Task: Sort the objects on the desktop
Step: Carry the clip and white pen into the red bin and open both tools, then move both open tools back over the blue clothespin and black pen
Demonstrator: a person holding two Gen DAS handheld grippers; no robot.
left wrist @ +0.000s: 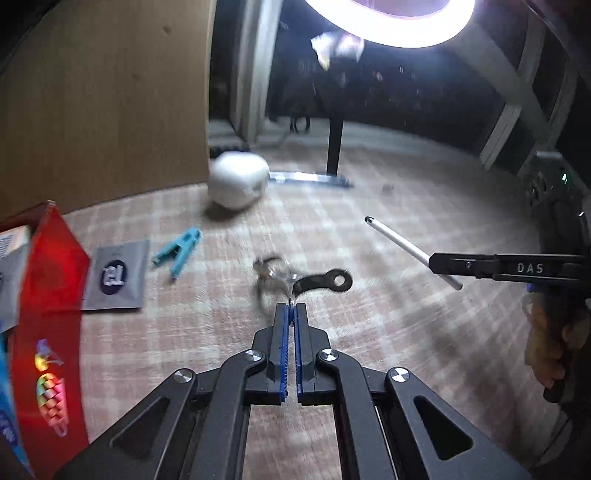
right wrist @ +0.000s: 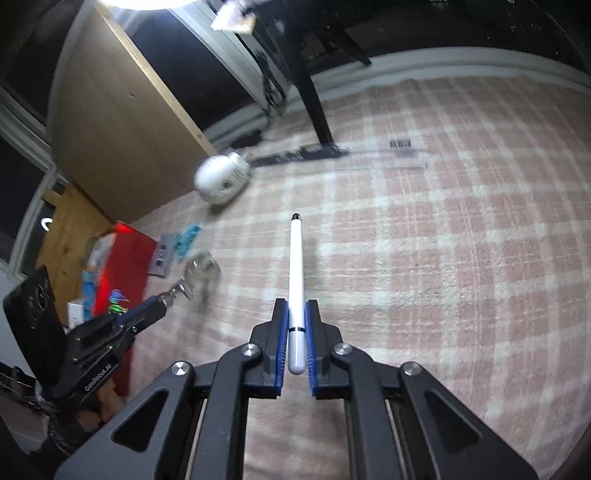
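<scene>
In the left wrist view my left gripper (left wrist: 293,306) is shut on a bunch of keys (left wrist: 275,275) with a black tab (left wrist: 325,282), which hangs blurred just above the pink checked cloth (left wrist: 369,206). My right gripper (right wrist: 296,306) is shut on a white stylus pen (right wrist: 296,269) whose dark tip points away from me. The left wrist view shows that pen (left wrist: 402,243) sticking out of the right gripper (left wrist: 441,264) at the right. In the right wrist view the left gripper (right wrist: 157,312) shows at the left with the keys (right wrist: 195,271) dangling from it.
A white rounded device (left wrist: 238,179) lies at the back beside a wooden board (left wrist: 103,92). A blue clip (left wrist: 177,251), a grey sachet (left wrist: 116,275) and a red box (left wrist: 48,295) lie at the left. A ring lamp (left wrist: 391,26) on a dark post (left wrist: 334,147) stands behind.
</scene>
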